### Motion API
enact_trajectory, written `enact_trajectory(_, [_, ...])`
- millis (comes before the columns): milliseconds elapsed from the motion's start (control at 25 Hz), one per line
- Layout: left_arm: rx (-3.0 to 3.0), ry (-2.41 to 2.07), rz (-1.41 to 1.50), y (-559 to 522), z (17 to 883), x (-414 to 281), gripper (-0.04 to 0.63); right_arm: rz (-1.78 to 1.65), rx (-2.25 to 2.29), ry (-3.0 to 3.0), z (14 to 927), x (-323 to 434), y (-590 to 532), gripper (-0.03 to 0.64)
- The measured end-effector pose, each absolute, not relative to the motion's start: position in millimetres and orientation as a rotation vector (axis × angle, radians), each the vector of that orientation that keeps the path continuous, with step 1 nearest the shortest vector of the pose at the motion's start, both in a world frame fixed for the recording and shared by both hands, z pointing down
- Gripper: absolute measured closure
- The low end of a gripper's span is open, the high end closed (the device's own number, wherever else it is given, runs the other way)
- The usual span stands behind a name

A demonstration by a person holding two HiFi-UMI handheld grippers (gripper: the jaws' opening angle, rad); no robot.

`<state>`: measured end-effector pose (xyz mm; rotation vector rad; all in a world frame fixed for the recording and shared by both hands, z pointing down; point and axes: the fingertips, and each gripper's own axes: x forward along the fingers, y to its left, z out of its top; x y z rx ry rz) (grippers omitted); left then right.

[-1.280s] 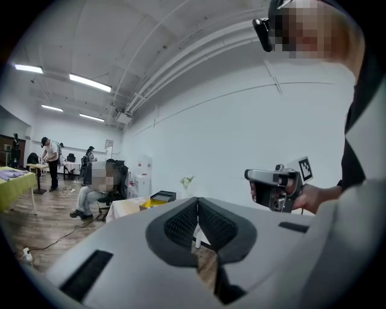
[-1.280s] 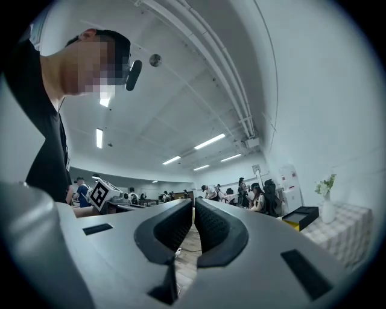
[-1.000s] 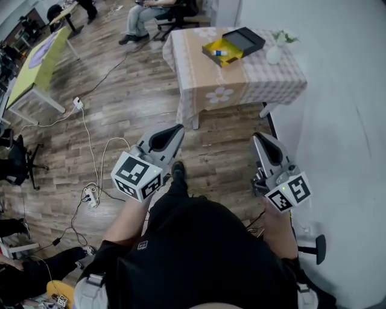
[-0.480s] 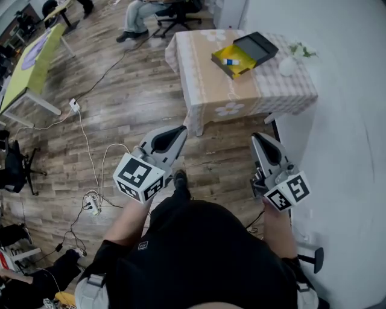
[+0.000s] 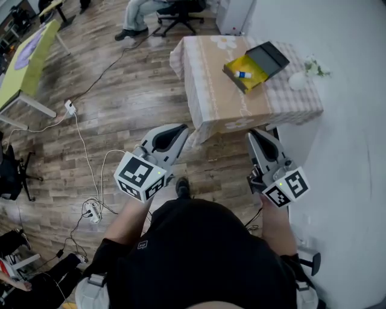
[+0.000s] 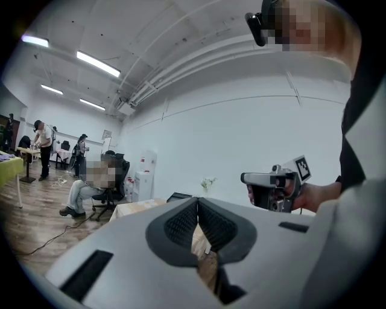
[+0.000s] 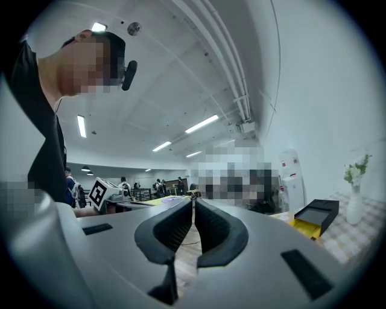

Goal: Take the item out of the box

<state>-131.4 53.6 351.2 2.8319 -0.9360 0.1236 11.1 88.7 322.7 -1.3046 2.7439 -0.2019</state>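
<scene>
1. This is looking like a large open-plan office: a person (image 5: 137, 15) is sitting in a wheeled office chair (image 5: 181, 9).
2. Cables (image 5: 84, 151) are trailing across plank flooring (image 5: 132, 96) to a power strip (image 5: 91, 212).
3. Strip lights (image 6: 98, 63) are glowing overhead, and people (image 6: 42, 145) are standing at a far table (image 6: 25, 156).

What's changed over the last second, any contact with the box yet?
The person has walked toward the table; it now lies just ahead of the left gripper and right gripper. No contact, nothing gripped. Unchanged: both shut and empty, box open with the item inside.
</scene>
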Motion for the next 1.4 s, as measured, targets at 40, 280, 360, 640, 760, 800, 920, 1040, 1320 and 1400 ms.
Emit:
enact_trajectory(40, [2.836, -0.93, 0.118, 48, 350, -135, 0.581, -0.197, -1.307, 2.746, 321, 7, 84, 0.578])
enact_trajectory(280, [2.862, -0.897, 0.089, 21, 344, -143, 0.581, -0.152, -1.346, 2.746, 308, 1, 63, 0.578])
enact_trajectory(360, [2.869, -0.884, 0.083, 15, 342, -141, 0.581, -0.151, -1.356, 2.741, 307, 3, 57, 0.578])
enact_trajectory(640, [2.871, -0.875, 0.102, -18, 345, -123, 0.581, -0.151, -1.335, 2.718, 308, 19, 22, 0.578])
enact_trajectory(760, [2.868, -0.892, 0.122, -38, 347, -113, 0.581, -0.155, -1.318, 2.716, 311, 31, -2, 0.578])
enact_trajectory(800, [2.864, -0.897, 0.13, -46, 349, -107, 0.581, -0.157, -1.313, 2.719, 313, 36, -11, 0.578])
enact_trajectory(920, [2.843, -0.909, 0.165, -73, 358, -89, 0.581, -0.184, -1.285, 2.728, 326, 53, -43, 0.578])
enact_trajectory(1040, [2.821, -0.915, 0.198, -101, 364, -70, 0.581, -0.221, -1.267, 2.729, 337, 71, -76, 0.578])
enact_trajectory(1320, [2.812, -0.929, 0.24, -163, 364, -27, 0.581, -0.264, -1.251, 2.725, 349, 113, -147, 0.578])
enact_trajectory(1400, [2.809, -0.937, 0.254, -176, 365, -17, 0.581, -0.261, -1.247, 2.734, 351, 123, -162, 0.578])
